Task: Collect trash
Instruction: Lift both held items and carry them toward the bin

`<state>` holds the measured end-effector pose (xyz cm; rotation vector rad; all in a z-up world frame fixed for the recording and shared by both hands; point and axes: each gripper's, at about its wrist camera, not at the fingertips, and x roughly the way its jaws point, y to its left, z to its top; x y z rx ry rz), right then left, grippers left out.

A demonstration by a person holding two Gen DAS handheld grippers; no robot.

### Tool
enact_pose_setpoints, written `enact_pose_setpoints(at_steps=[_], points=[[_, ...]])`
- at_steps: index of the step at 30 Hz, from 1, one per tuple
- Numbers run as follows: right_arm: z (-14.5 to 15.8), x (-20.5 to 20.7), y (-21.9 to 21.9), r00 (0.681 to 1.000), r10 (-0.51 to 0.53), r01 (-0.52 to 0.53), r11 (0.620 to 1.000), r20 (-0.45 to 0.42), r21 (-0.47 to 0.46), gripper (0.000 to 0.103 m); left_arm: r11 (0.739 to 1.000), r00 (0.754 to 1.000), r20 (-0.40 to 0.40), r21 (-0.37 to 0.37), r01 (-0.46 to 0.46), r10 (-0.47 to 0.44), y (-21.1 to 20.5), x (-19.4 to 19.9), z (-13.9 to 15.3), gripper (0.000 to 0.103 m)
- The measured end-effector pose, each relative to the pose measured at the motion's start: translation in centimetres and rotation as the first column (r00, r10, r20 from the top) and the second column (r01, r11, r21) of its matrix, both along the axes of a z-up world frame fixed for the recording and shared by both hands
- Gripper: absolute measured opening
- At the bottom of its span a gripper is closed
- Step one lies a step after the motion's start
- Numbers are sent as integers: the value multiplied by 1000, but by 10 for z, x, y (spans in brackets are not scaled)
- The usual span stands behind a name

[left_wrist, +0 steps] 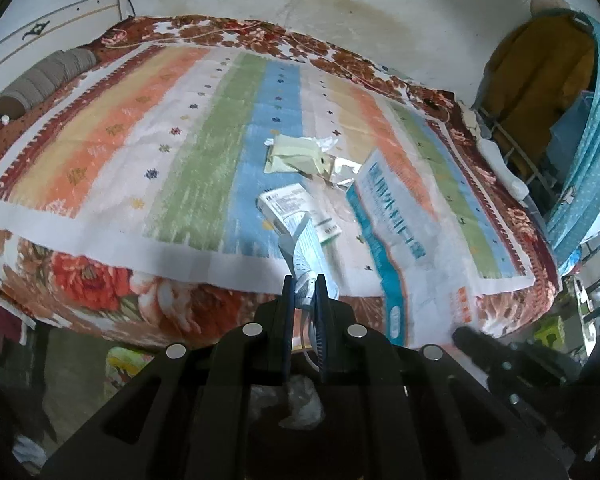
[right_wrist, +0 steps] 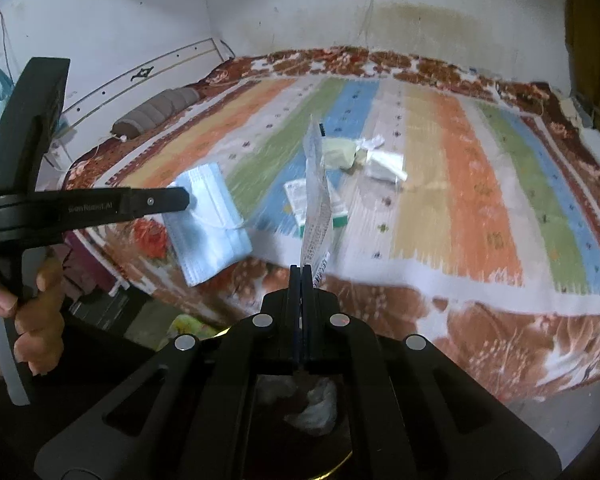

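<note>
My left gripper (left_wrist: 304, 280) is shut on a pale blue face mask (left_wrist: 306, 256); from the right wrist view the same mask (right_wrist: 208, 220) hangs from its fingers (right_wrist: 168, 200) in front of the bed edge. My right gripper (right_wrist: 301, 270) is shut on a blue and white plastic mask package, seen edge-on (right_wrist: 316, 204); the left wrist view shows it as a large flat packet (left_wrist: 388, 224) at the right. On the striped bedspread (right_wrist: 480, 184) lie a white medicine box (left_wrist: 288, 204), a pale yellow wrapper (left_wrist: 292, 156) and clear crinkled wrappers (left_wrist: 340, 172).
A grey bolster pillow (left_wrist: 44, 76) lies at the bed's far left by the headboard. A rack with hanging clothes (left_wrist: 540, 76) stands at the right of the bed. A dark bin with crumpled plastic (right_wrist: 316, 404) sits below my right gripper.
</note>
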<state>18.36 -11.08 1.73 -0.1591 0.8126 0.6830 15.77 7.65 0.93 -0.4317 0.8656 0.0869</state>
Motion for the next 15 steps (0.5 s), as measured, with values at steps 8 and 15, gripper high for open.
enact_pose_setpoints(at_steps=[8,15], points=[[-10,-25,-9,999,19,-18,1000,-26,8,0,999,999,-20,40,32,-31,-26,-22,-10,9],[-21,-49,-15,998,42,-43,999,-52,-13,0,999,999,-29,41,30,-29,-38,-42,-19,9]])
